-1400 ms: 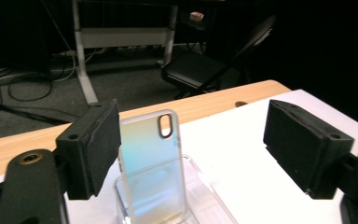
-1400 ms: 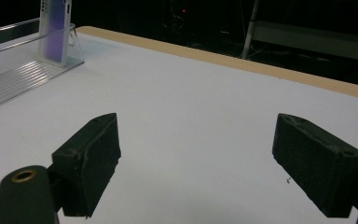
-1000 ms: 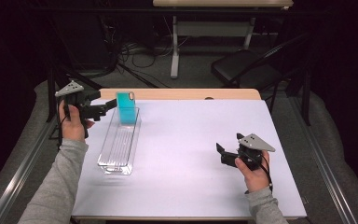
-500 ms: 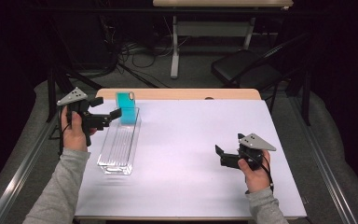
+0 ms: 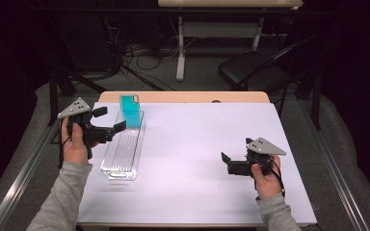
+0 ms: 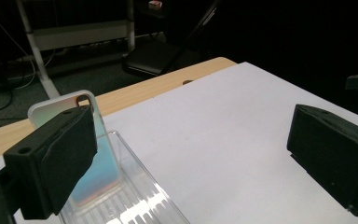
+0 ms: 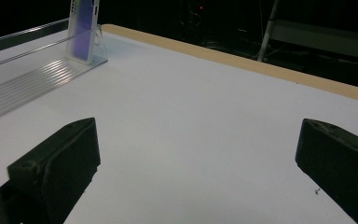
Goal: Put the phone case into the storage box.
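L claw (image 5: 110, 120) open beside tray (image 5: 120, 159), phone (image 5: 130, 110).

A turquoise card (image 5: 130, 111) stands in a clear ribbed tray (image 5: 123, 153) on the white counter (image 5: 197, 159) (pale wood edge) — each hand-held gripper black, grey-plated.

From the right gripper (image 7: 198, 172), the two black jaws stand wide apart with only bare white surface (image 7: 200, 107) between them. Far off at upper left a clear tray (image 7: 32, 74) lies on it, a phone (image 7: 83, 30) standing upright at its far end.
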`<action>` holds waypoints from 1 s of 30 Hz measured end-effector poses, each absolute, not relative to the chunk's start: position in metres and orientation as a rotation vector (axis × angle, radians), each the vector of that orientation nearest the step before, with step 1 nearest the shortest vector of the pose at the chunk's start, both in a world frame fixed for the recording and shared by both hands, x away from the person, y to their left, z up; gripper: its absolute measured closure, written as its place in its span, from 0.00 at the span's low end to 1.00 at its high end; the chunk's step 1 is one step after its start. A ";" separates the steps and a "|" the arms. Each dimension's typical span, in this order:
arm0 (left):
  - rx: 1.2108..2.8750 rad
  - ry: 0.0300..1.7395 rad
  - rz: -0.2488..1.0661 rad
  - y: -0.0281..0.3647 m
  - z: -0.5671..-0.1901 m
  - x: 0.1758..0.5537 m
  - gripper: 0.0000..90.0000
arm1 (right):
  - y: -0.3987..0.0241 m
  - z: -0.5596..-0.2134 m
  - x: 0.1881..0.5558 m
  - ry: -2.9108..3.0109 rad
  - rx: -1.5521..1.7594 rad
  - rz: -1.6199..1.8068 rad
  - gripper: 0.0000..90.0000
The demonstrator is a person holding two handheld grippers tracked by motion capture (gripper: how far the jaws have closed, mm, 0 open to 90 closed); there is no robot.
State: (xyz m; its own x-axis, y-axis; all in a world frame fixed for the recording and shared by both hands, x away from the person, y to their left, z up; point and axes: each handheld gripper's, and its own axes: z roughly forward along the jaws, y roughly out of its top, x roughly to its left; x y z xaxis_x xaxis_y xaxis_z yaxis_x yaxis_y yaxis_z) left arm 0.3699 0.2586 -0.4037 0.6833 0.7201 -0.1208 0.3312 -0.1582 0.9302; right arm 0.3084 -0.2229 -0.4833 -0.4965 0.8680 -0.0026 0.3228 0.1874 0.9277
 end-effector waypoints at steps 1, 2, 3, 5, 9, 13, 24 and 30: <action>1.751 0.846 0.425 0.259 -0.404 0.368 0.02 | -0.223 -0.482 0.308 1.923 1.107 1.299 0.00; 1.744 0.846 0.429 0.259 -0.404 0.366 0.02 | -0.224 -0.481 0.307 1.926 1.107 1.306 0.00; 1.740 0.844 0.430 0.260 -0.404 0.364 0.02 | -0.224 -0.479 0.307 1.931 1.097 1.313 0.00; 1.731 0.840 0.426 0.262 -0.406 0.360 0.02 | -0.225 -0.477 0.305 1.937 1.084 1.315 0.00; 1.740 0.837 0.442 0.265 -0.410 0.353 0.02 | -0.226 -0.475 0.301 1.950 1.058 1.317 0.00; 1.728 0.843 0.435 0.267 -0.415 0.346 0.02 | -0.229 -0.472 0.297 1.934 1.066 1.315 0.00; 1.766 0.838 0.455 0.274 -0.433 0.321 0.00 | -0.240 -0.471 0.284 1.945 1.074 1.313 0.00; 1.764 0.842 0.439 0.280 -0.444 0.304 0.00 | -0.245 -0.475 0.277 1.946 1.073 1.297 0.00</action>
